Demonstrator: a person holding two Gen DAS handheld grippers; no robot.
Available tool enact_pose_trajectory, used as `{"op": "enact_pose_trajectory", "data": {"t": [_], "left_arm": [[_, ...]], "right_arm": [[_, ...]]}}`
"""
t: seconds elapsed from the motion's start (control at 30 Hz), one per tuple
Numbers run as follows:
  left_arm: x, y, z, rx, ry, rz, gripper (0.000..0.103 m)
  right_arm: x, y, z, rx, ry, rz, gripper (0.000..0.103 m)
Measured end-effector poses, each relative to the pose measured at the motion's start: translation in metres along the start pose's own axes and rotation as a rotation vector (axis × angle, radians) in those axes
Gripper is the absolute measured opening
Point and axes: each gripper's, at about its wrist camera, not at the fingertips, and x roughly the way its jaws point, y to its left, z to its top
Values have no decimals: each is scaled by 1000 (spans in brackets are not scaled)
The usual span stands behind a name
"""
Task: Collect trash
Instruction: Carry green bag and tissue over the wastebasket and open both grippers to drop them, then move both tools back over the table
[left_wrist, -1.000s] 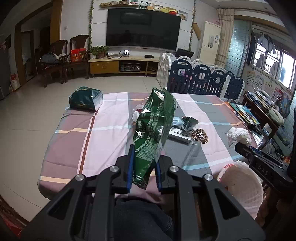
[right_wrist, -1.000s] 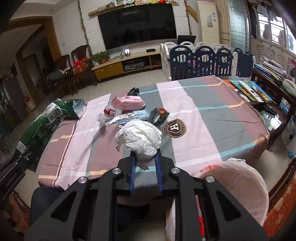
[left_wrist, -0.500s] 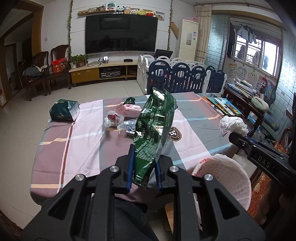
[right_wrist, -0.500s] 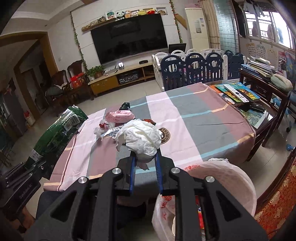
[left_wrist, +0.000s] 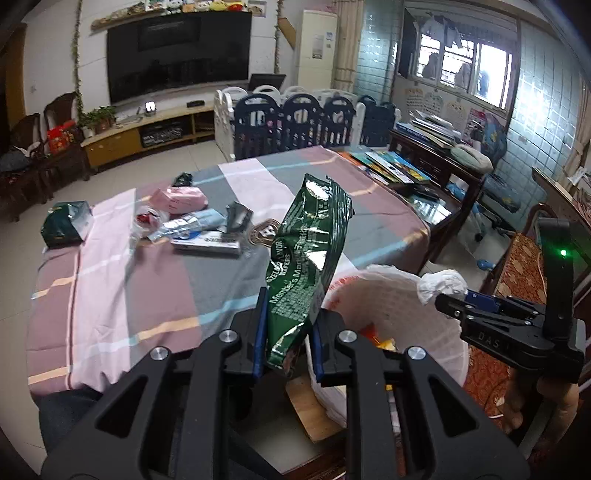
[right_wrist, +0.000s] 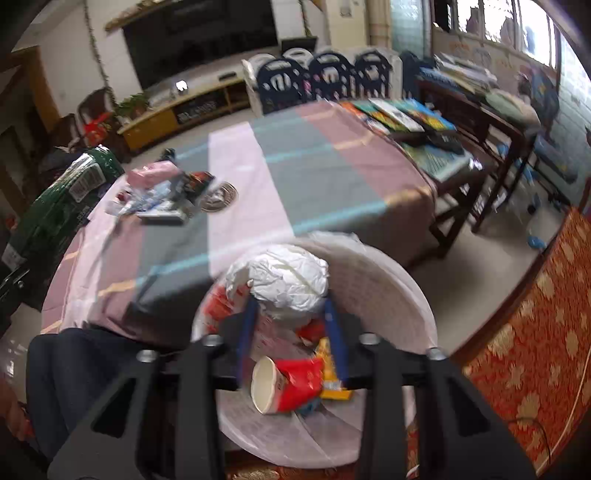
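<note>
My left gripper is shut on a green wafer bag and holds it upright beside the table's near right corner, next to the white lined trash bin. My right gripper is over the bin, its jaws spread wide with a crumpled white paper wad between the blue fingertips. The wad and the right gripper also show at the right of the left wrist view. The bin holds a paper cup and red wrappers.
Several wrappers lie on the striped tablecloth: a pink pack, a silver-blue wrapper, a green box. A dark side table with books stands right. A red patterned chair is beside the bin.
Both grippers have swung right, from the table to the bin. The right gripper now tilts down over the bin and its jaws have spread around the wad. The left still grips the green bag.
</note>
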Motion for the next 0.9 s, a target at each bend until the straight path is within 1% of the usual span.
{"op": "enact_pose_trajectory", "data": {"t": [0.03, 0.07, 0.17, 0.23, 0.3, 0.33, 0.37, 0.4, 0.47, 0.5, 0.6, 0.63, 0.73, 0.9], "left_arm": [[7, -7, -2, 8, 30, -39, 20], [13, -14, -4, 15, 52, -68, 20], [36, -36, -14, 57, 133, -156, 21], [51, -51, -21, 95, 185, -214, 24], [65, -66, -29, 127, 242, -267, 53], [70, -71, -34, 137, 263, -272, 83], [73, -73, -37, 140, 268, -265, 91], [74, -73, -39, 140, 269, -259, 91], [79, -66, -42, 127, 275, -232, 91], [81, -59, -42, 107, 274, -204, 91], [83, -29, -37, 6, 266, -116, 91], [83, -16, -36, -39, 252, -74, 91], [73, 16, -33, -130, 191, 58, 92], [54, 57, -29, -223, 87, 205, 93]], "right_arm": [[-1, -9, -1, 44, -7, -2, 61], [-4, -17, -1, 80, -18, 1, 63], [-18, -42, 4, 193, -67, 6, 66], [-28, -55, 8, 237, -109, -8, 67], [-37, -65, 10, 264, -141, -27, 69], [-38, -69, 11, 272, -148, -33, 70], [-40, -73, 12, 278, -152, -39, 70], [-39, -75, 12, 283, -151, -41, 70], [-34, -76, 10, 288, -141, -44, 71], [-31, -76, 9, 289, -131, -42, 71], [-20, -69, 5, 283, -96, -22, 71], [-16, -64, 4, 275, -88, -14, 71], [-7, -49, 4, 240, -66, -8, 71], [4, -24, 7, 196, -23, 17, 71]]}}
